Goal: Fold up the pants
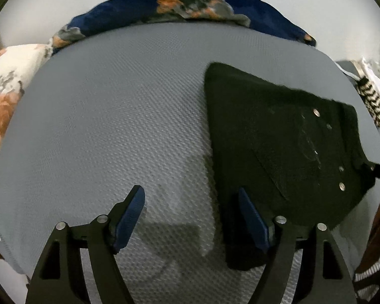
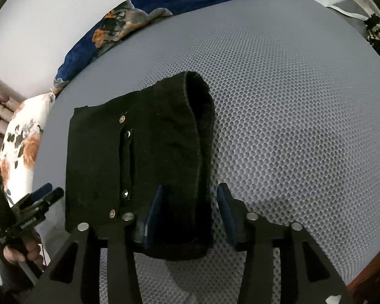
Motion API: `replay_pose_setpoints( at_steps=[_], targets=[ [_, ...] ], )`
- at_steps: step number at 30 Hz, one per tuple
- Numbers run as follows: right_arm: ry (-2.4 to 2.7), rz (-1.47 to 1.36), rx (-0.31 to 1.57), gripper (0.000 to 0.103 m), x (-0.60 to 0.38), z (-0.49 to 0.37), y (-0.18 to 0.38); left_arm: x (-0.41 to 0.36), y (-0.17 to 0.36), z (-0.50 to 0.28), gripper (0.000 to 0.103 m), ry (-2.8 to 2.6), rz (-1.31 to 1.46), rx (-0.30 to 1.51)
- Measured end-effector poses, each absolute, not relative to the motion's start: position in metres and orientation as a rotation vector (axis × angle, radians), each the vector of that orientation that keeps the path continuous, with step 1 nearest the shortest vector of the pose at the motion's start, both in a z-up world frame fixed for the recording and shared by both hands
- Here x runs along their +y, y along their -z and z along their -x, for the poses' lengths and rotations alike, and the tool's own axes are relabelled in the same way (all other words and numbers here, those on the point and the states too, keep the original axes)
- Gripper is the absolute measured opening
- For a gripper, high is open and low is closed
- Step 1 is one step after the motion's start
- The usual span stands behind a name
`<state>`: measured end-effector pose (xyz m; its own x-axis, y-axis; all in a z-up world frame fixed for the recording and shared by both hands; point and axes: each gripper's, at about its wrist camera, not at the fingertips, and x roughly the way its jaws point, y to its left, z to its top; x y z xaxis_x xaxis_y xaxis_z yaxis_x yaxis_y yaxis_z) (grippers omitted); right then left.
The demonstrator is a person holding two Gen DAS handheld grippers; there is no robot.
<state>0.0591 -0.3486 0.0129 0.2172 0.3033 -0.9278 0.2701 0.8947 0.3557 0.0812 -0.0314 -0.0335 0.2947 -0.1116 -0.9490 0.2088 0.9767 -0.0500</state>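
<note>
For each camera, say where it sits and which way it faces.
Left wrist: rides the left tongs, looking along open fingers at the grey mattress; folded black pants to its right.
Right wrist: rides the right tongs, open fingers straddling the pants' near edge; the left tongs and hand show at left.
Shared: pants, mattress, blue floral blanket.

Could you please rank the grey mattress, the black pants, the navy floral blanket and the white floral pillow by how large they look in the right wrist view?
1. Grey mattress, by far the largest.
2. Black pants, though they lie close to the camera.
3. Navy floral blanket.
4. White floral pillow, partly cut off, so its place below the blanket is unsure.
</note>
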Motion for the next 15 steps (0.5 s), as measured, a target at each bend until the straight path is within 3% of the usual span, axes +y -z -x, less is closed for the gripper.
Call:
replay_pose_setpoints(
  at_steps=[15],
  targets=[
    [-0.098, -0.519, 1.401, 0.056, -0.351, -0.081, 0.002, -0.030, 0.039, -0.097, 0.077, 0.215, -0.075, 1.294]
  ],
)
